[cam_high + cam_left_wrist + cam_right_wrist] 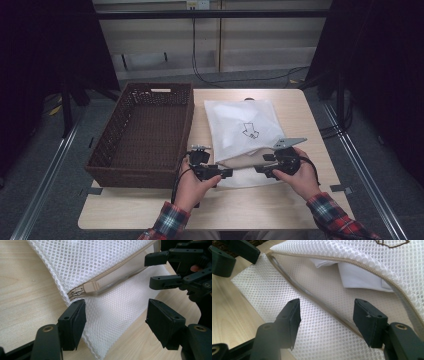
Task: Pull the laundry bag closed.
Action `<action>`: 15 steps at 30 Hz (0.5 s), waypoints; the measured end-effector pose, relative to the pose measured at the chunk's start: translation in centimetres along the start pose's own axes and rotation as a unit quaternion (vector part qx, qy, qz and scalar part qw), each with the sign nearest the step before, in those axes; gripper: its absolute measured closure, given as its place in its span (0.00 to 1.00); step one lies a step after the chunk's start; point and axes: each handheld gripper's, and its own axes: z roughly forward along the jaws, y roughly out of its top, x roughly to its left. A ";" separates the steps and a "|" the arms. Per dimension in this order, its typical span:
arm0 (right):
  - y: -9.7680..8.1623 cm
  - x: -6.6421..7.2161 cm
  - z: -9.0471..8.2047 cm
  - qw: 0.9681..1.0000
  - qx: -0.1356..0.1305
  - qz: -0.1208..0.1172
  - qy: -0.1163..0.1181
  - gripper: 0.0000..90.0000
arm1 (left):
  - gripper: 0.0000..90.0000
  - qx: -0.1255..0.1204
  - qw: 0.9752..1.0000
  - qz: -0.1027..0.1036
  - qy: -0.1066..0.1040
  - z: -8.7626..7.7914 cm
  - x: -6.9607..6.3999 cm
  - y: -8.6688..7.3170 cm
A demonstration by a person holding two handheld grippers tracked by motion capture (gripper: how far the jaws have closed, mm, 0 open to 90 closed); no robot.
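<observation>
White mesh laundry bag lies flat on the bench, right half, its near end close to the front edge. Honeycomb weave, beige zip along the near end, slider at its end. Zip undone; mouth gapes, white folded cloth inside. Small dark outline print on top. Brown wicker basket just beside it on the left. Left gripper and right gripper face each other at the bag's near end, jaws of both apart, gripping nothing, mesh lying between them.
</observation>
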 end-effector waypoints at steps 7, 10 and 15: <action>0.0 0.0 0.0 1.000 -0.003 -0.002 0.004 0.42 | 0.35 0.016 1.000 0.019 0.009 0.2 0.1 -0.2; -0.1 0.1 0.0 1.000 -0.003 -0.003 0.004 0.42 | 0.34 0.014 1.000 0.017 0.008 -0.1 -0.2 -0.1; 0.0 0.2 0.0 1.000 -0.004 -0.001 0.005 0.42 | 0.33 0.015 1.000 0.020 0.015 -0.6 -0.4 0.2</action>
